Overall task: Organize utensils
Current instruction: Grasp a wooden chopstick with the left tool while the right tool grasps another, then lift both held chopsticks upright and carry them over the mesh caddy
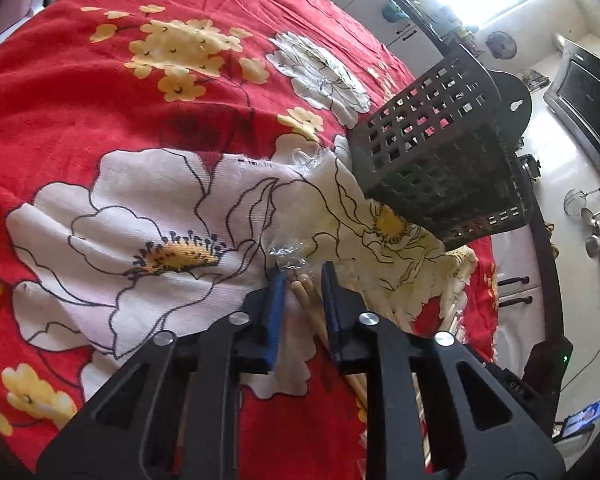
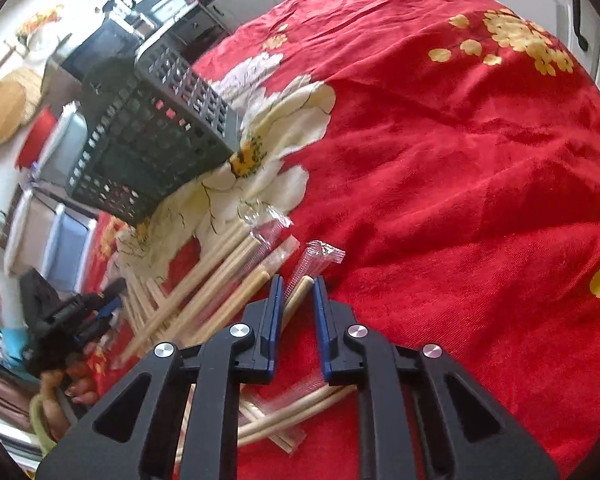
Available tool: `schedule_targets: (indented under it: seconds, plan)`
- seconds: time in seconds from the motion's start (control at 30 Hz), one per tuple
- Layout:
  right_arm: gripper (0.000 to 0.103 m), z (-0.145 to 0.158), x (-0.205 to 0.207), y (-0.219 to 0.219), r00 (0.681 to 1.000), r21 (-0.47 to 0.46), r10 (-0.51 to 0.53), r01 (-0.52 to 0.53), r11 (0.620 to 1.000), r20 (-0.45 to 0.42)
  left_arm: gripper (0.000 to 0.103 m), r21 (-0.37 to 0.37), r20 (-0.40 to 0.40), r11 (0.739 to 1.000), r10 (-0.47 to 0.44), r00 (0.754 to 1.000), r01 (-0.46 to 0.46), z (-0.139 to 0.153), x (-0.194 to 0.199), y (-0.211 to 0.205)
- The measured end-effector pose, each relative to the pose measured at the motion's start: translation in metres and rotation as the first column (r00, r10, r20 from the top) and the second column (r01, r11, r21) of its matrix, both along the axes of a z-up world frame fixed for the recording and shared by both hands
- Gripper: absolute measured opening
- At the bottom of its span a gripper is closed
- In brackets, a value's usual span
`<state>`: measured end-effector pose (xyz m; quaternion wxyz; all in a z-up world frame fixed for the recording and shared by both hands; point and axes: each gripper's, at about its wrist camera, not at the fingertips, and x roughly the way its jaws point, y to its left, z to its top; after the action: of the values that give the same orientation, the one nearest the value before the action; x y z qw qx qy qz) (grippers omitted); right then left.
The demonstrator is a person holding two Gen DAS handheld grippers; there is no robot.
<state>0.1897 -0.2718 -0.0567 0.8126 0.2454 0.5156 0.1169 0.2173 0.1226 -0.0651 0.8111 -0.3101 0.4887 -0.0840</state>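
Pale wooden chopsticks in clear crinkled sleeves lie on red cloth.

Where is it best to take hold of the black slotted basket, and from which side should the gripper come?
Probably grip the black slotted basket by its top rim, coming from above. It stands upright on the floral cloth, and its body looks far wider than the jaws can span, so one jaw would go inside the wall and one outside. The wall is thin enough to pinch.

Wrapped wooden chopsticks lie fanned on the red cloth near its edge. A dark latticed basket stands just beyond them by that edge.
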Motion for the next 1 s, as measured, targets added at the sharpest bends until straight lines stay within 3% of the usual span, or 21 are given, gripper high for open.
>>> schedule_targets:
  seconds: [0.27, 0.53, 0.77, 1.0]
  plan:
    - [0.011, 0.018, -0.002, -0.004, 0.997, 0.054, -0.003, 0.0, 0.999, 0.071, 0.006, 0.004, 0.046, 1.0, 0.0, 0.999, 0.0, 0.013, -0.007, 0.011]
    - [0.009, 0.06, -0.003, 0.01, 0.974, 0.037, 0.066, -0.076, 0.996, 0.216, 0.004, 0.052, 0.183, 0.996, 0.058, 0.981, -0.069, 0.063, -0.023, 0.039]
    - [0.007, 0.105, -0.006, 0.03, 0.917, -0.041, 0.161, -0.157, 0.987, 0.364, 0.003, 0.138, 0.362, 0.987, 0.032, 0.932, -0.087, 0.129, -0.041, 0.033]
    - [0.006, 0.141, -0.012, 0.042, 0.853, -0.136, 0.223, -0.179, 0.974, 0.473, 0.003, 0.2, 0.485, 0.976, -0.022, 0.874, -0.086, 0.173, -0.049, 0.008]
